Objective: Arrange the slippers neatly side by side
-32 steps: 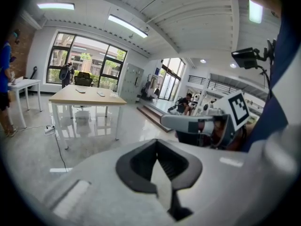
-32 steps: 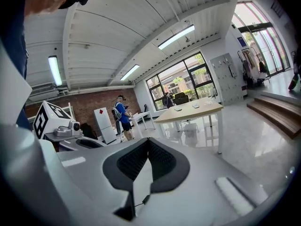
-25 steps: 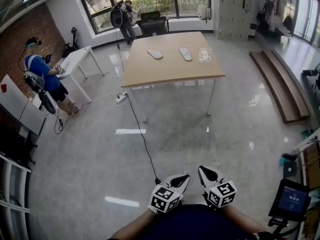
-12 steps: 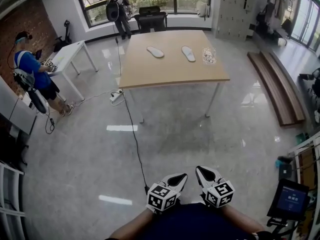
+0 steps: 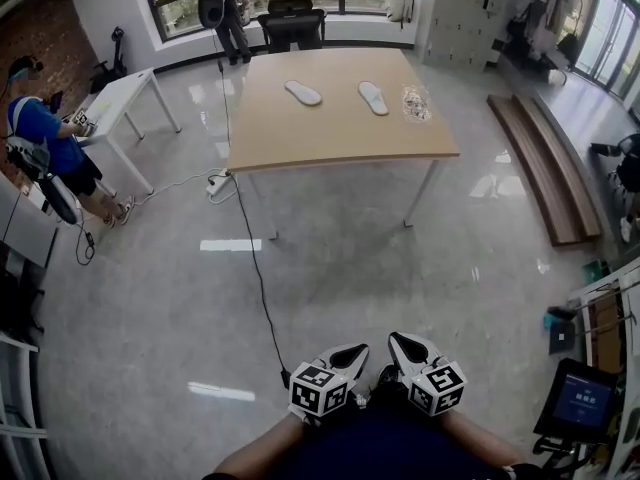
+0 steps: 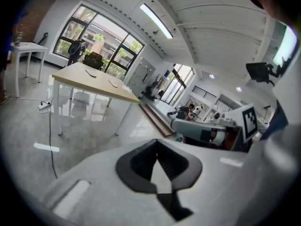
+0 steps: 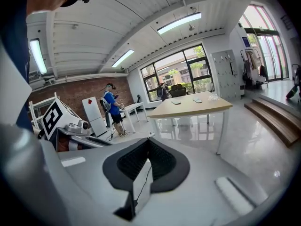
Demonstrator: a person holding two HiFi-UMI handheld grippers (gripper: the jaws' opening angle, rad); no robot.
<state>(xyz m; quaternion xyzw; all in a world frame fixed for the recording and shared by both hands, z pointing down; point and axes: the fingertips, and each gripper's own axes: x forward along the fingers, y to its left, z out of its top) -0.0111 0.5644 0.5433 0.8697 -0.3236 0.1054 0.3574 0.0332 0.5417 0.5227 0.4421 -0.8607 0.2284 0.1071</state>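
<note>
Slippers, two, pale, flat-soled. First slipper [image 5: 303, 92] and second slipper [image 5: 373, 98] lie on the far half of the light wooden desk [image 5: 340, 140], well apart. Both slant the same way, and neither touches anything else. A crumpled clear wrapper [image 5: 415, 103] lies near the second slipper, toward the desk's right edge.

Changes against a second ago:
- The desk shows larger and nearer in the head view.
- Slippers and wrapper keep their places on the desk.
- The person in a blue shirt [image 5: 45, 143] now stands closer to the picture's left edge.
- The black floor cable [image 5: 255, 268] runs more steeply down the frame.

Left hand-held gripper [image 5: 350, 352], white with a marker cube: clenched, pads meeting, nothing between them. It is low before the body and far from the desk. Right hand-held gripper [image 5: 400, 342]: the same, clenched on nothing, just beside the left.

Surface: the desk has a plain wood top and white metal legs.

Room:
- Glossy grey floor [image 5: 400, 268], reflecting the windows.
- White side table [image 5: 125, 93] at left, beside the person in blue.
- Second person, carrying a backpack [image 5: 225, 8], at the dark-framed windows.
- Brick wall at far left.
- Low wooden platform [image 5: 545, 163] along the right.
- Small lit screen [image 5: 582, 400] at lower right.
</note>
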